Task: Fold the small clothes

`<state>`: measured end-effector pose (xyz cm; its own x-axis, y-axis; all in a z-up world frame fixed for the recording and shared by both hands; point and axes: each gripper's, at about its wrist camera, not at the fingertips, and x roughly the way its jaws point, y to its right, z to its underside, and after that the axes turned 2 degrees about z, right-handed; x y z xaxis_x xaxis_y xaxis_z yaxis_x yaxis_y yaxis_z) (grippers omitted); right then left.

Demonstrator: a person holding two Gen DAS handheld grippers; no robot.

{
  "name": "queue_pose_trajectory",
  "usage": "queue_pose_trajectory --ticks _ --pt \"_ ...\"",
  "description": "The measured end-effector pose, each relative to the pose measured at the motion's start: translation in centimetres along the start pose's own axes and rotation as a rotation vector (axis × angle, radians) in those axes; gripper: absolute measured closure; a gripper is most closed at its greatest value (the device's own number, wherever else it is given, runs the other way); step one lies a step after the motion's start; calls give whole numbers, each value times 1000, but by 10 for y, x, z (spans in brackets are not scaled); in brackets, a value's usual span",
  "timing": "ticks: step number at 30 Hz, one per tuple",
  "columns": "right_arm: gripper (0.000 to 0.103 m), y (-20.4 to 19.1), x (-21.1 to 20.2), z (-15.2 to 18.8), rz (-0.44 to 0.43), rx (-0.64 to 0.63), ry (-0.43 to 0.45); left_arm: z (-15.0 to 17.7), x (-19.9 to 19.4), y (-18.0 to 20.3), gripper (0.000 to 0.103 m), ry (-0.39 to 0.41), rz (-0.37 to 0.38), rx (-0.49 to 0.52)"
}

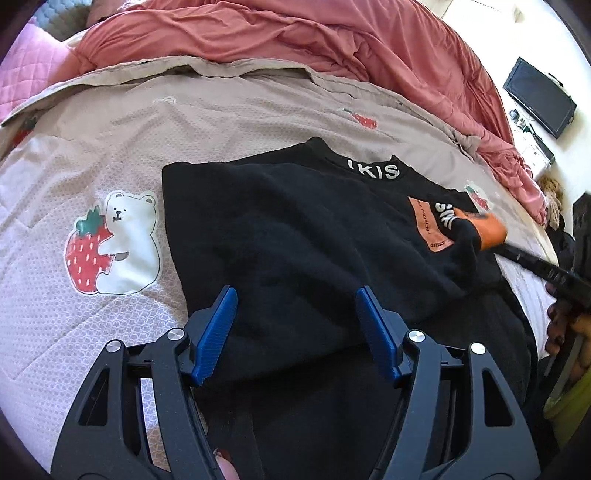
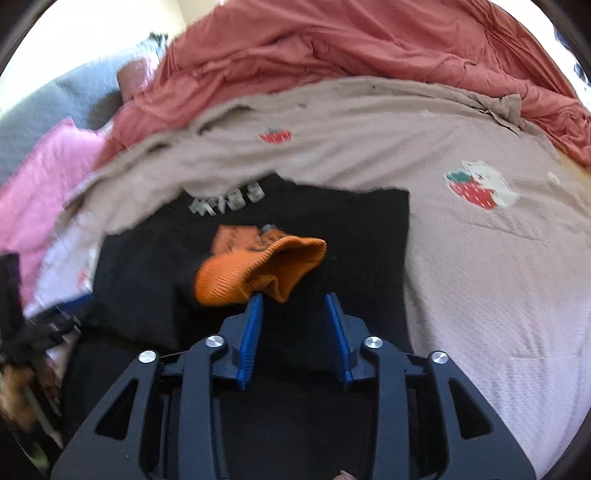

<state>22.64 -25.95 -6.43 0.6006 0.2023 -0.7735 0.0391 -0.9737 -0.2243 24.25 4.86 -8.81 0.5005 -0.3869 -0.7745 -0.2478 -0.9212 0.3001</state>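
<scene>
A black sweater (image 1: 295,236) with white collar lettering and an orange chest patch (image 1: 428,229) lies flat on the bed, one side folded in. My left gripper (image 1: 297,295) hovers open over its lower hem with only flat fabric below. The sleeve's orange cuff (image 2: 258,266) lies across the chest of the sweater (image 2: 351,229). My right gripper (image 2: 294,298) is open just behind that cuff, which brushes the tip of the left blue finger (image 2: 253,321); the pads do not pinch it. In the left wrist view the cuff (image 1: 484,229) covers the right gripper's tips.
A beige sheet (image 1: 92,166) printed with a bear and strawberries covers the bed. A rumpled salmon duvet (image 1: 295,33) is heaped at the far side and a pink quilted pillow (image 1: 26,70) at the far left. A dark screen (image 1: 539,96) stands beyond the bed's right edge.
</scene>
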Motion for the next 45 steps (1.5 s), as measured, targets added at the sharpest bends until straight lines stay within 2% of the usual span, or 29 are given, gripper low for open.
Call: queue_pose_trajectory --ticks 2,7,8,9,11,17,21,23,25,27,28,29,32,35,37,39,41,43,45 --pt "53 -4 -2 -6 -29 -4 11 0 0 0 44 0 1 -3" --pt "50 -29 -7 -14 -20 -152 14 0 -1 -2 44 0 8 -16" --pt "48 -31 -8 -14 -27 -168 14 0 -2 -2 44 0 9 -18" --pt "40 -34 -7 -13 -32 -189 2 0 -2 -3 44 0 11 -21" --pt "39 -34 -1 -9 -1 -218 -29 0 -2 -3 44 1 11 -24" --pt "33 -7 7 0 51 -132 -38 -1 -2 -4 44 -1 8 -25" --pt "33 -1 12 -3 13 -94 -21 0 -2 -3 43 -1 3 -17" --pt "40 -1 16 -7 -37 -68 -24 0 -2 -3 43 -2 3 -17" --pt "67 -4 19 -12 -99 -54 -51 0 -2 -3 43 -1 3 -18" --pt "79 -11 17 -17 -157 -53 -64 0 -1 -3 43 -2 5 -20" --pt "92 -15 14 -19 -181 -63 -63 0 -1 -3 43 -2 5 -20" --pt "100 -20 9 -22 -186 -90 -59 0 -1 -3 43 -2 5 -20" --pt "101 -25 -3 -26 -100 -163 -54 0 -1 -2 43 -3 1 -15" --pt "101 -12 -9 -26 -28 -168 -42 0 0 -1 43 -3 -2 -14" --pt "101 0 0 -20 38 -151 -85 0 0 -1 43 -4 -5 -9" --pt "100 7 8 -14 31 -112 -110 0 0 0 43 -4 -11 -2" --pt "97 8 7 -8 0 -95 -98 0 0 0 43 -3 -15 0" --pt "73 8 7 -6 -32 -72 -88 -2 -4 2 43 14 -18 0" --pt "65 6 10 -5 -51 -54 -90 -4 -9 4 42 36 -10 7"
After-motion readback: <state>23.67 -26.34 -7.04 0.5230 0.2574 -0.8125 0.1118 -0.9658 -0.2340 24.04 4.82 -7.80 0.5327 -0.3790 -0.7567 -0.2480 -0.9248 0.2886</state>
